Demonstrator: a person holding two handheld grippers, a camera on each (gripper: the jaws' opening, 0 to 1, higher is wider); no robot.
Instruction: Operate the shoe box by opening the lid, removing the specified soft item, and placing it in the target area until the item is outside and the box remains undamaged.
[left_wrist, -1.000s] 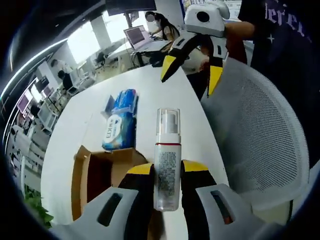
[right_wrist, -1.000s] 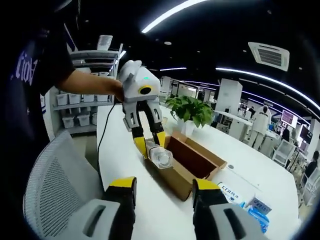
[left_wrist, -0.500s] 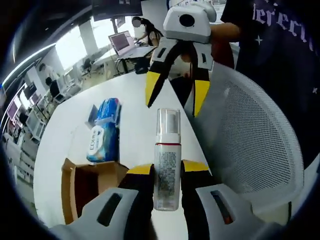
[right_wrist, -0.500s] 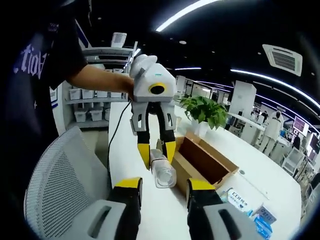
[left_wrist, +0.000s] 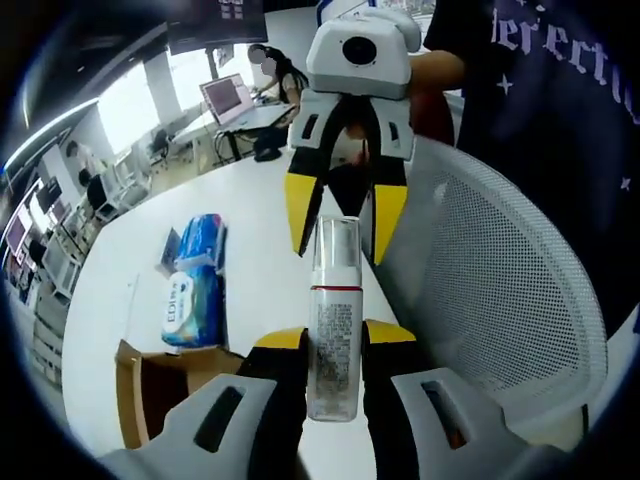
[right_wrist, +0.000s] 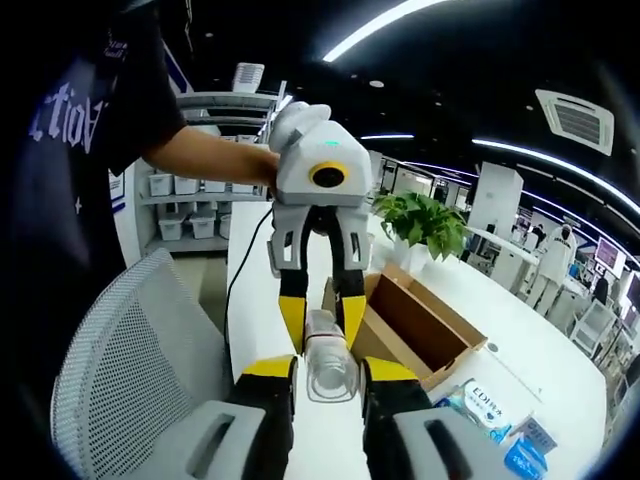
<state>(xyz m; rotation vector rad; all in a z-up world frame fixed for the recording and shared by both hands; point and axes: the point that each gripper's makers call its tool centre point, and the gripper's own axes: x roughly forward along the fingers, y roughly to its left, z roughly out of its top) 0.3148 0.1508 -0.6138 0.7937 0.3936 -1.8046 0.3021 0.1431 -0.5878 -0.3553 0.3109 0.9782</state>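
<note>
Left gripper view: left gripper (left_wrist: 333, 340) is clamped on the lower body of a clear bottle (left_wrist: 334, 330), bottle upright along the jaws, cap end pointing away; the box (left_wrist: 165, 385) sits down-left of the bottle, lid flaps open, dark inside, nothing visible in it from here; two tissue packs (left_wrist: 192, 288) lie on the white table (left_wrist: 265, 250) just beyond the box; right gripper (left_wrist: 340, 222) faces in from beyond the bottle, jaws spread to either side of the bottle's cap, not visibly touching it; mesh chair (left_wrist: 500, 300) to the right of the bottle.

Right gripper view: right gripper (right_wrist: 328, 368) has its yellow tips flanking the bottle (right_wrist: 325, 360) end, narrow gap each side, so open and not yet gripping as far as I can tell; left gripper (right_wrist: 318, 305) comes down from above, closed on the bottle's far part, a hand (right_wrist: 255, 165) behind it; box (right_wrist: 410, 325) is to the right of the bottle on the table, open, looks intact; plant (right_wrist: 420, 220) behind the box; tissue packs (right_wrist: 475, 400) near the box's lower-right corner.

Step, my read: lid is open, bottle is out and held in the air near the box; this looks like a hand-over or two-handed hold ahead of placing. Next move calls for the right jaws to shut squarely on the bottle end before the left lets go; clear plastic looks slick, so grip well on, then set it on bare table away from the box.
</note>
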